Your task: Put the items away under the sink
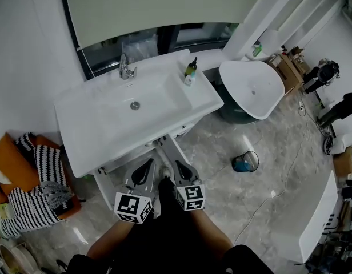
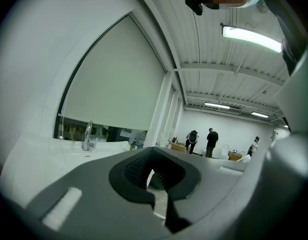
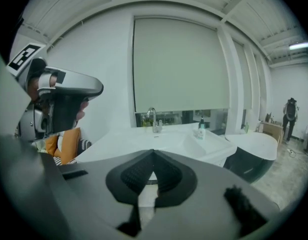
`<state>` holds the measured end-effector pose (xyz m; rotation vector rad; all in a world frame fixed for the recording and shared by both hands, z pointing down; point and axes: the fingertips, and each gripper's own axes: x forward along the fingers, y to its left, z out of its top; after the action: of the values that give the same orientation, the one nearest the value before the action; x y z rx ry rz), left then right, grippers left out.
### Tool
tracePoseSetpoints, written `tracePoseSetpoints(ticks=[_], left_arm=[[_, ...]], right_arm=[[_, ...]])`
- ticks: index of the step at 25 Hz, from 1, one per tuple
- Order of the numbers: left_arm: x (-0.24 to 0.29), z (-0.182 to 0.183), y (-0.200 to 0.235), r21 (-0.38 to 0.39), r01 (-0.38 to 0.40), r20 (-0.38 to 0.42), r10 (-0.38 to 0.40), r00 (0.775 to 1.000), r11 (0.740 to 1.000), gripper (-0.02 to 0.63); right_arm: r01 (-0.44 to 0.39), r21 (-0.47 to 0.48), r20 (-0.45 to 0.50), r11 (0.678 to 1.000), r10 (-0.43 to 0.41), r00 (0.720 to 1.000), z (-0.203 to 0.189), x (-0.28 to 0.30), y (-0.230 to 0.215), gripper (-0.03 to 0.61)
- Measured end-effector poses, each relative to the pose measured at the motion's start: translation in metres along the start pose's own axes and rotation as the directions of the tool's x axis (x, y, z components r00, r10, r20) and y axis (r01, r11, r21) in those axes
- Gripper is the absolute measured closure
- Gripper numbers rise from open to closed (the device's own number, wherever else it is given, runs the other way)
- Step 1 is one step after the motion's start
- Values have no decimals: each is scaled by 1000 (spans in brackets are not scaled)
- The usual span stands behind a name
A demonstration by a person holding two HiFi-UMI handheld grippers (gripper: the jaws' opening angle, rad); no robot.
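A white sink unit (image 1: 102,131) with a chrome tap (image 1: 126,67) stands in front of me. A small dark-topped soap bottle (image 1: 190,72) stands on its right rear corner, also seen in the right gripper view (image 3: 201,129). Below the basin, the white cabinet front (image 1: 171,148) shows a door standing out at an angle. My left gripper (image 1: 147,165) and right gripper (image 1: 179,166) hang side by side just before the cabinet, both pointing at it. Each is shut with nothing between its pads (image 2: 139,170) (image 3: 166,173).
A white freestanding bathtub (image 1: 253,87) stands to the right of the sink. A blue-lined waste bin (image 1: 245,162) and a cable lie on the marble floor. Striped cloth on an orange seat (image 1: 33,196) sits at the left. People (image 2: 211,143) stand far off.
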<state>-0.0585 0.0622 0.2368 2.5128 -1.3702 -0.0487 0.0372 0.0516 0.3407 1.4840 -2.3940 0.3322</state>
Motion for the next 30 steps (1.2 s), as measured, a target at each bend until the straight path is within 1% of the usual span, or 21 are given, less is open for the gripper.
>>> tracePoseSetpoints(ticks=[2,4,8,13,21,24,30], left_arm=[[9,2,1,19,4,0,-4,1000,1000,609],[22,4,2,19,-5,5,5,1000,1000,609],[54,10,12,24,-31,6,31,1000,999,609],[95,11,18,24,-41,-9,42,999,999,608],[169,21,18,5,-24,-7,24,1000,1000,609],[194,25,20,18,-14,-10,14,1000,1000,608],[239,33,31,25,-21,-12,22,1000,999,609]], right_arm=[[0,-14,4,1000,0,1000,3,8,-9,563],[2,-20,1,1000,-2,1000,5,15,-23,563],[-1,-9,-6,1000,0,1000,9,40,-49,563],[1,4,-10,1000,-1,1000,17,69,-87,563],[14,12,4,1000,-14,1000,39,120,-155,563],[21,16,12,1000,-22,1000,45,140,-178,563],[39,23,26,999,-40,999,56,181,-219,563]])
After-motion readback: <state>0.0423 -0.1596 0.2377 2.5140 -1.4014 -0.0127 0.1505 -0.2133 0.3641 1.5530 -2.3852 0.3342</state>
